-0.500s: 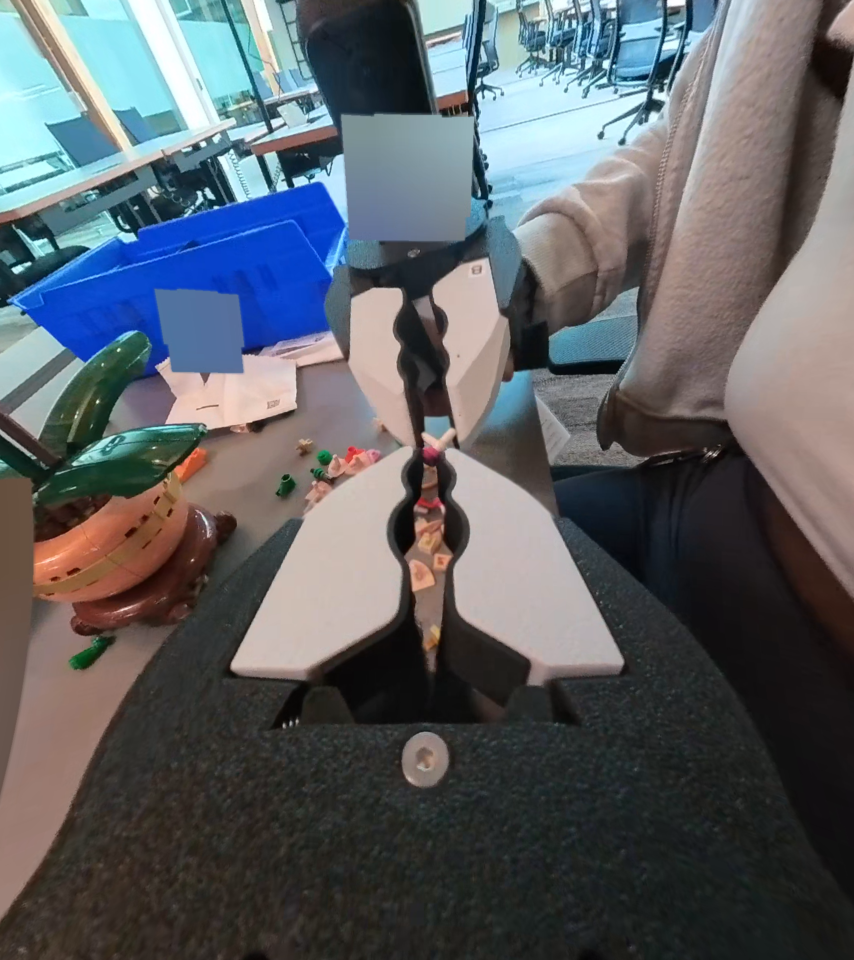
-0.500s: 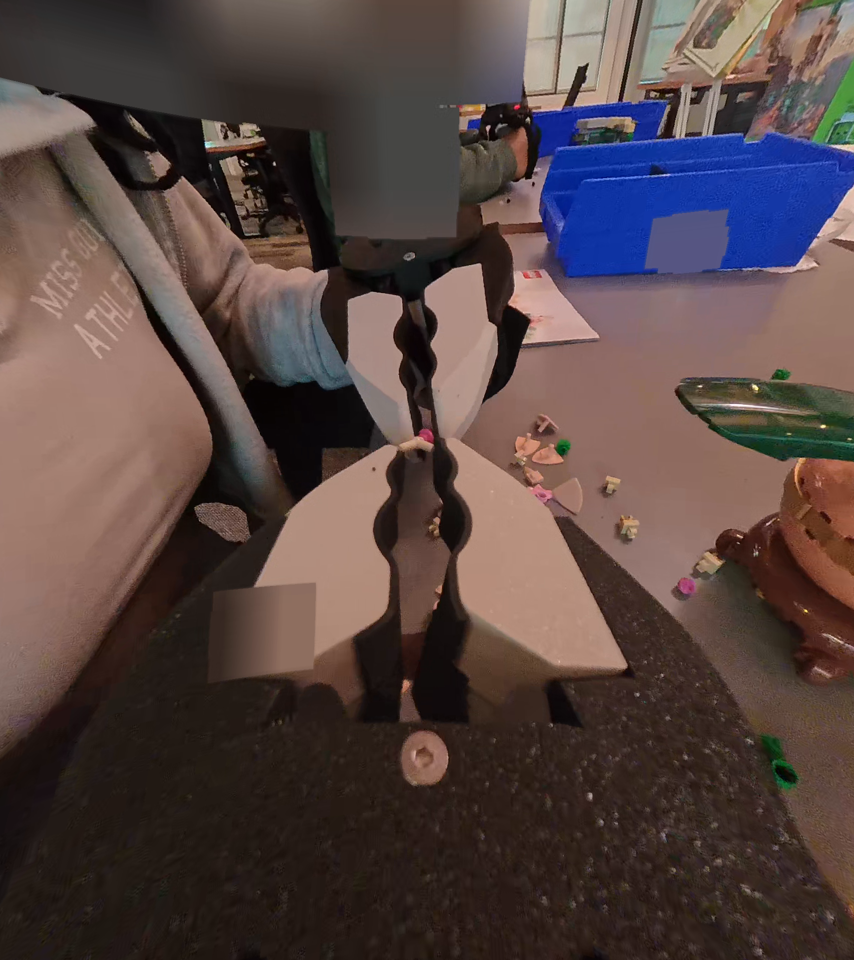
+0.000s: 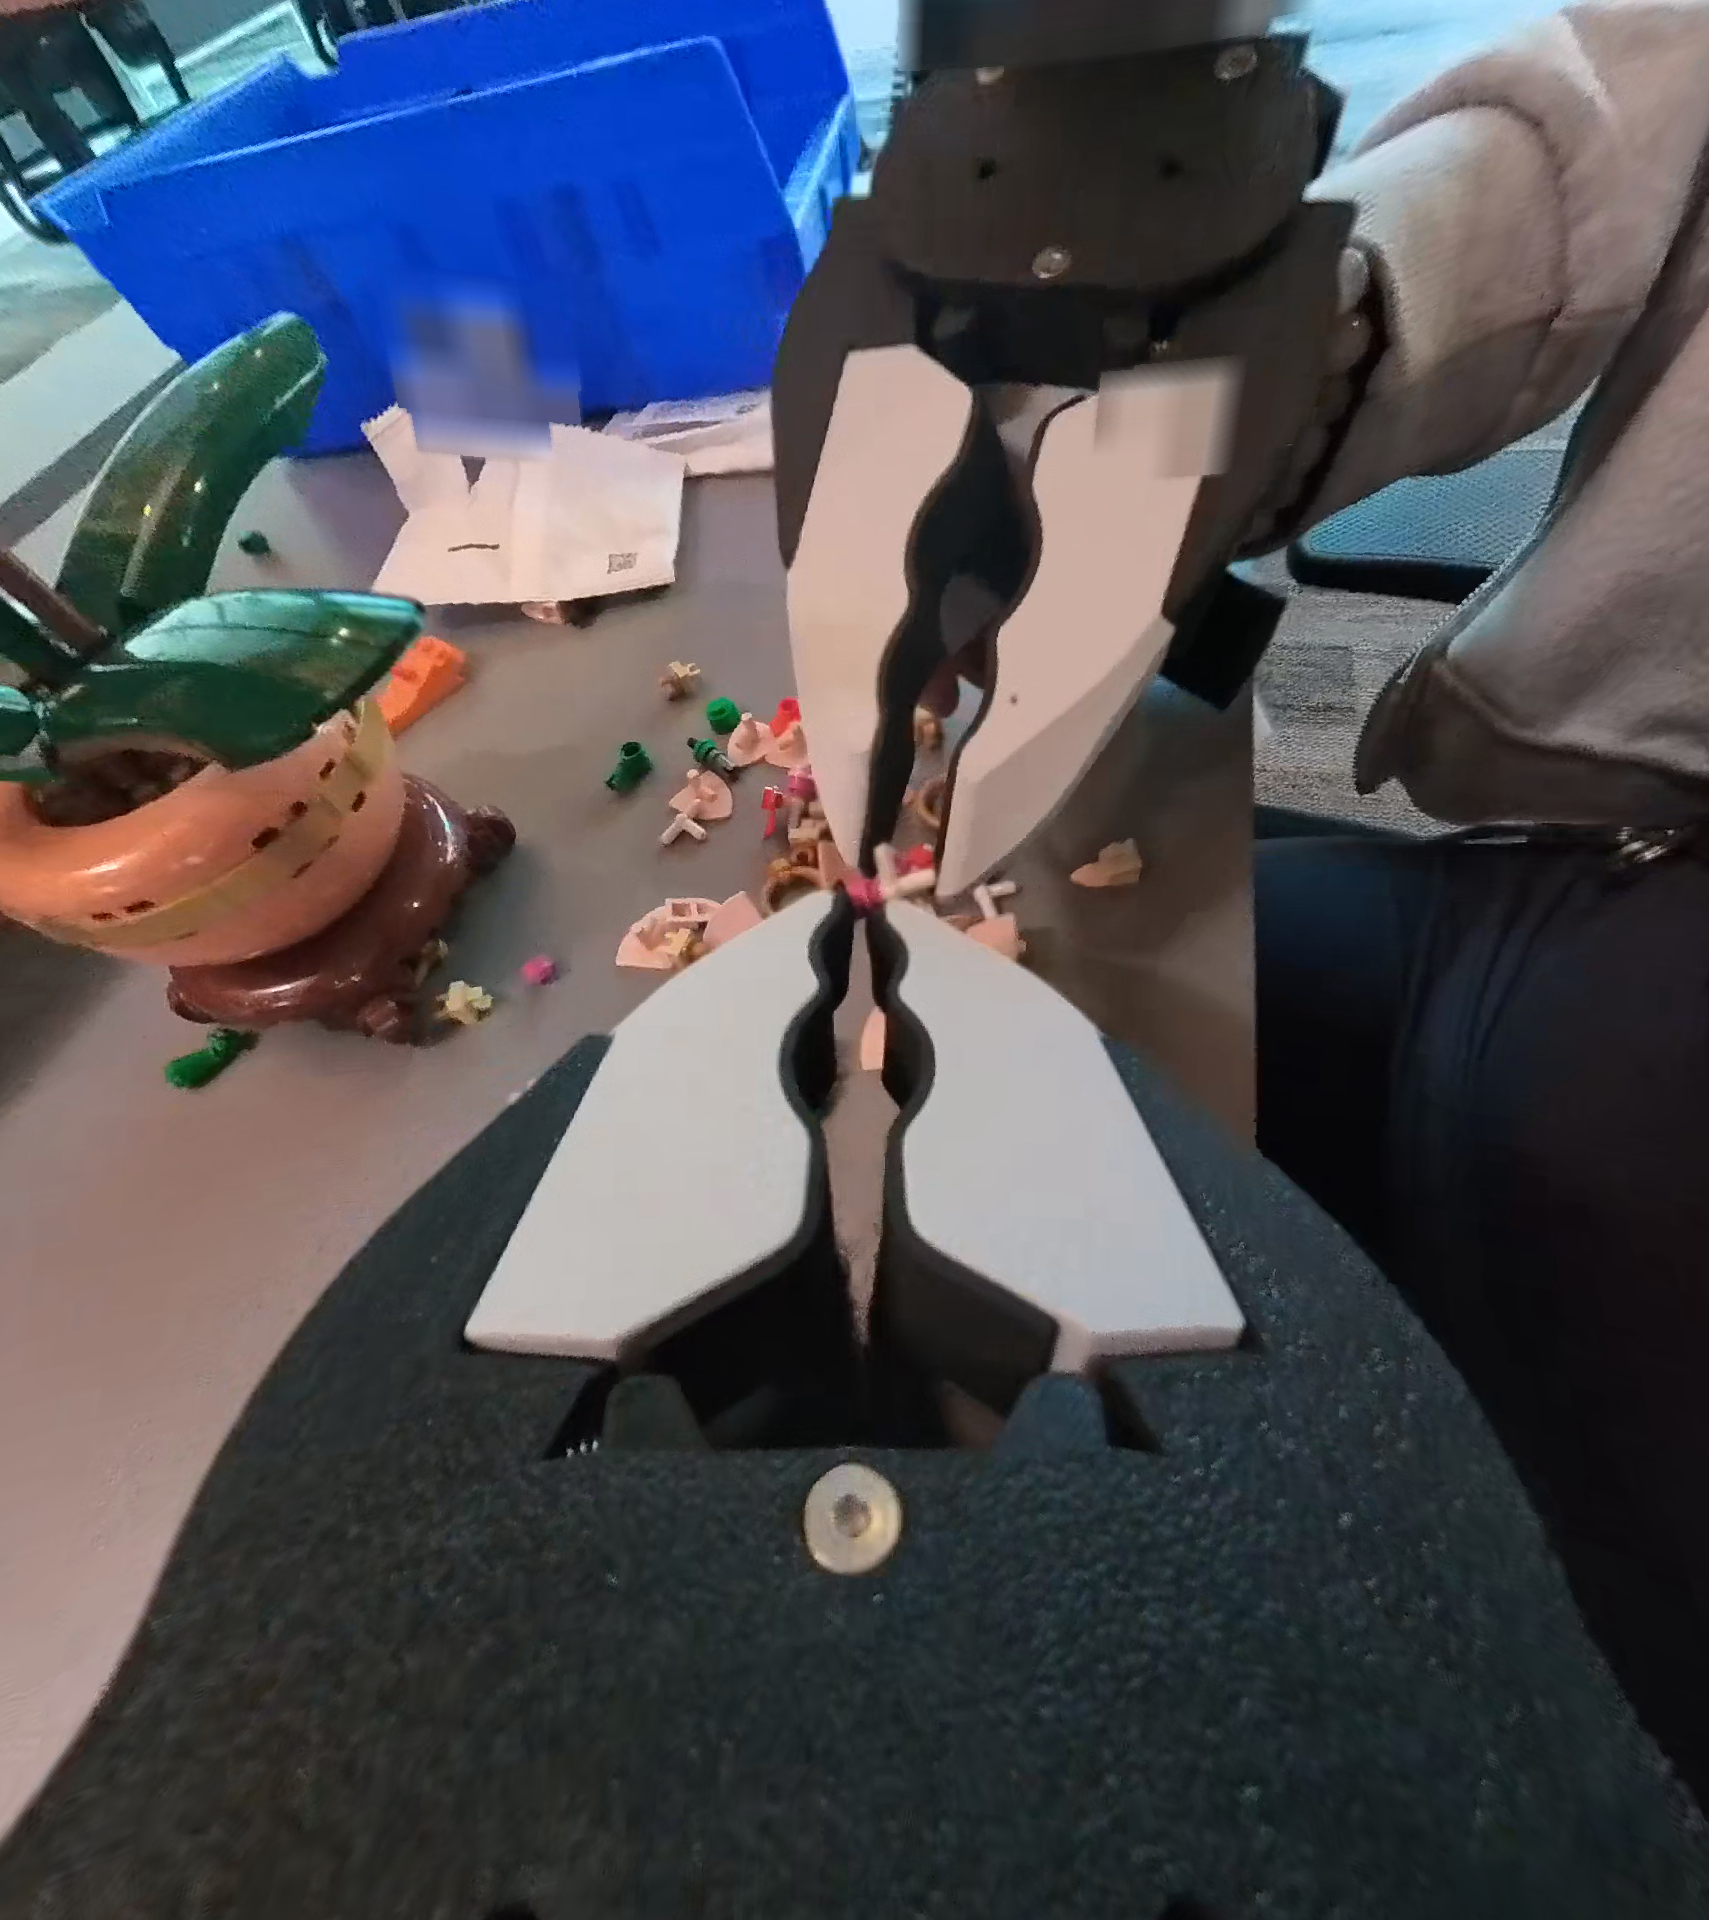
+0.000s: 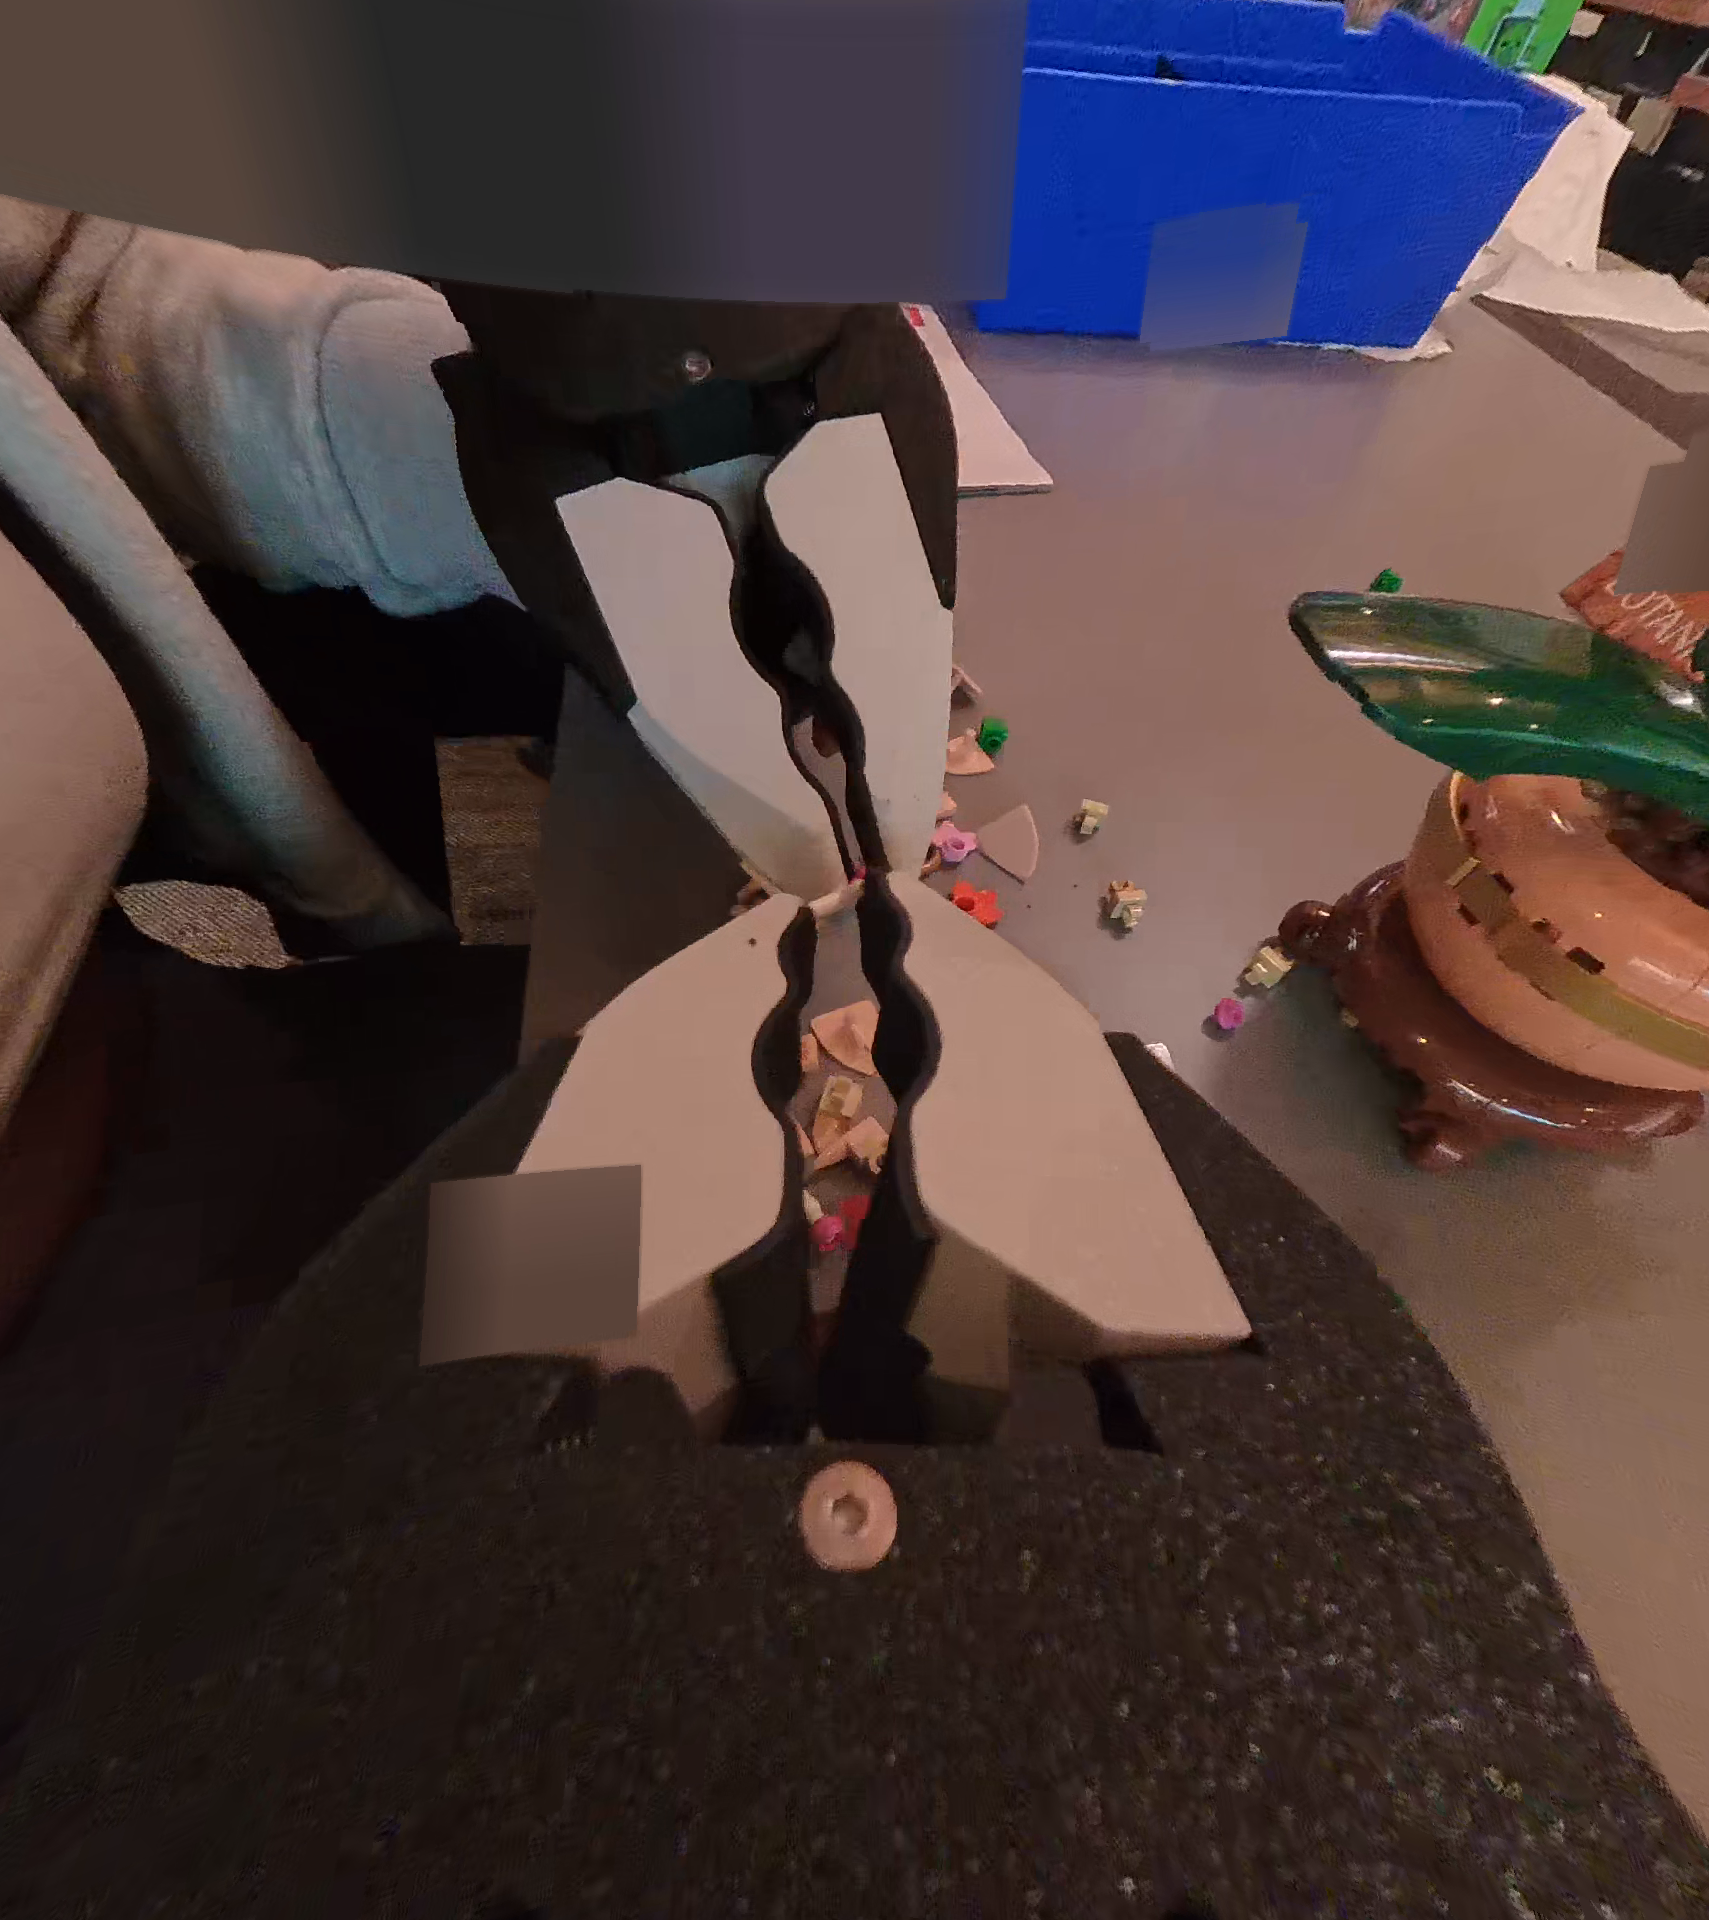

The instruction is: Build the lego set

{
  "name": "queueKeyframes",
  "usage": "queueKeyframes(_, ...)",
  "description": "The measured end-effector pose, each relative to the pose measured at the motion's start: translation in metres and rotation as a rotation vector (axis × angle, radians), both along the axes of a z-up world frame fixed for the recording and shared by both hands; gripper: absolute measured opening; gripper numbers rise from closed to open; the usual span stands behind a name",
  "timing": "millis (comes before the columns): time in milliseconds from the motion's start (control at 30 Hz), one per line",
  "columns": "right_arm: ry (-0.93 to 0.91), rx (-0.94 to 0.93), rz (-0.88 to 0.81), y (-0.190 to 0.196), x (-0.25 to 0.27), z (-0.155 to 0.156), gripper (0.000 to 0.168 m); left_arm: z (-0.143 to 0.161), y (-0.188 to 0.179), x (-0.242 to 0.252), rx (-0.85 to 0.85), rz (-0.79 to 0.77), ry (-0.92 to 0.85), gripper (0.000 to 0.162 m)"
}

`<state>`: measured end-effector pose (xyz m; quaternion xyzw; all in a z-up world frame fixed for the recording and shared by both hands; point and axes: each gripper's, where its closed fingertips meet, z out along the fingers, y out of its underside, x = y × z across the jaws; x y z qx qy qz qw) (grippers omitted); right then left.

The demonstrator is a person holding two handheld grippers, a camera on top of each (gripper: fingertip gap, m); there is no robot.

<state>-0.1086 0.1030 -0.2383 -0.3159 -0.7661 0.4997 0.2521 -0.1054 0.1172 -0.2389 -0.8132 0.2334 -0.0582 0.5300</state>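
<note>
Left wrist view: left gripper [image 3: 862, 902] nearly closed, pinching small magenta lego piece [image 3: 862, 891] at tips; right gripper [image 3: 907, 878] opposite, tip to tip, clamps white lego peg [image 3: 907, 883] above grey table [image 3: 154, 1195].

Right claw [image 4: 845, 902] pinching small white piece [image 4: 832, 900], tip-to-tip with left claw [image 4: 865, 868]; loose bricks [image 4: 845, 1127] on table [image 4: 1245, 644].

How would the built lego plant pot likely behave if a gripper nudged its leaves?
The lego plant pot looks top-heavy: long green leaves overhang its small brown base, so it might tip. Being brick-built, the leaves would probably pop off rather than bend. Its glossy surface may prove slippery.
</note>
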Motion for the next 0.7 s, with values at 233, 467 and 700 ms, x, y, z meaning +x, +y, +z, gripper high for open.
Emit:
queueKeyframes(233, -0.022, 0.097, 0.039, -0.010, -0.001, -0.018, 0.000, 0.009, 0.004, -0.020, 0.033, 0.146, -0.066, 0.000)
queueKeyframes(467, 0.079, 0.018, -0.031, 0.003, -0.012, 0.008, 0.013, -0.002, 0.003, -0.025, 0.010, 0.188, 0.028, 0.000)
queueKeyframes(700, 0.229, 0.418, 0.010, -0.001, -0.014, 0.000, 0.019, -0.004, 0.004, -0.012, -0.056, 0.142, 0.044, 0.000)
